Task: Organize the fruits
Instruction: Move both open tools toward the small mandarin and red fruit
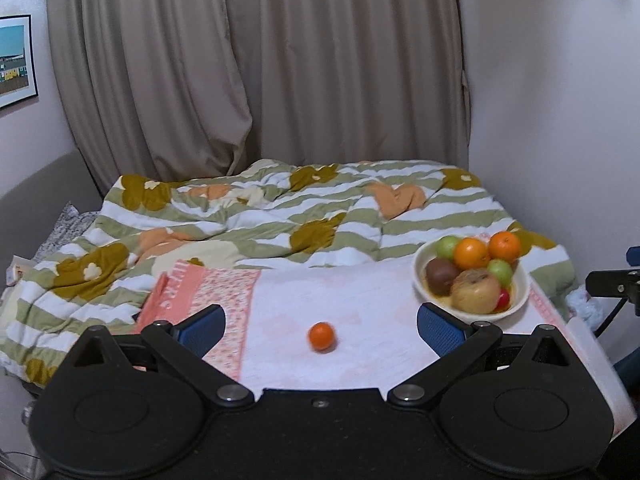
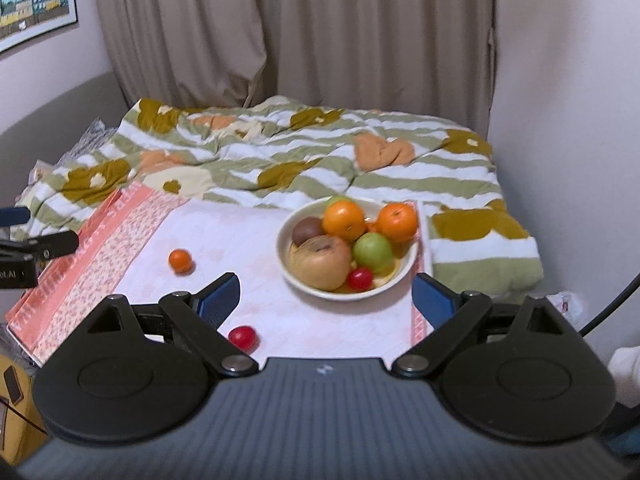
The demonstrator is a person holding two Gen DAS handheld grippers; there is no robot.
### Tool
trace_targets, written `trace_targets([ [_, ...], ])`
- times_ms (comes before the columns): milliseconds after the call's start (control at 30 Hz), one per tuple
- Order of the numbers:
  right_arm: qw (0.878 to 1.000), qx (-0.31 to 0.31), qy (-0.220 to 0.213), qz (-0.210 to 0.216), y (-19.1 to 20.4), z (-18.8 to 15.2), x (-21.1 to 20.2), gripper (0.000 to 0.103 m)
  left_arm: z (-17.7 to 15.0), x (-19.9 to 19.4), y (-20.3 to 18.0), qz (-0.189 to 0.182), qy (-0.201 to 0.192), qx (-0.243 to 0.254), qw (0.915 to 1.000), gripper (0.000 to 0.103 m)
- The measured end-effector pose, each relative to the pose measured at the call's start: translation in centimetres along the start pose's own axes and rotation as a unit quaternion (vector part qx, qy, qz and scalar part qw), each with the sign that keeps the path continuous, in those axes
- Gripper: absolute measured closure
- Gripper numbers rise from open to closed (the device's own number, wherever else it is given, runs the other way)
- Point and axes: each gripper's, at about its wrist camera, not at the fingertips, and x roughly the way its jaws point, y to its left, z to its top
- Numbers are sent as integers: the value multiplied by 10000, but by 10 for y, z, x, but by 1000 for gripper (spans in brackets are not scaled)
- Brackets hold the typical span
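Two pieces of fruit lie loose on a pink-and-white towel (image 2: 320, 320) spread over a bed, waiting to join the others in a bowl.

Nearest, in the right wrist view, a small red fruit (image 2: 242, 337), perhaps a cherry tomato, sits just beside the left finger of the right claw (image 2: 326, 300). That claw is spread wide and holds nothing; it hovers low over the towel's near edge, aimed at the bowl.

A little farther, a small orange (image 1: 321, 336) rests alone on the towel. In the left wrist view it lies almost centred between the blue pads of the left claw (image 1: 320, 326), which is also wide apart and empty, held low and level and facing the bed.

Both loose fruits look light, round and smooth, so they would likely roll on the soft cloth if nudged. A grip across the widest part, pads on opposite sides, seems best. The red one may be soft and would want a gentle squeeze; the orange looks firmer.

Beyond them stands a cream bowl (image 2: 408, 264) holding two oranges, green apples, a brown fruit, a large wrinkled yellowish fruit and one small red fruit.

Farthest back lie a rumpled green-striped duvet (image 2: 400, 184), beige curtains (image 2: 300, 32) and a framed picture (image 2: 32, 0) on the wall.
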Motion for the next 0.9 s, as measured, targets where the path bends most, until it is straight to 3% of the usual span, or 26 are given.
trace_targets([
  [233,9995,106,312,23,34,-9,26,0,-14,25,36,-163,326,257,9990,0],
  [500,9962,430,733,-199,73,-22,66,0,-13,67,72,-682,535,701,9938,0],
  [667,9917,687,982,-461,92,-28,88,0,-8,103,86,-1091,693,932,9872,0],
  [900,9823,1029,1293,-882,114,-33,114,0,-1,157,87,-1758,1045,1197,9715,0],
])
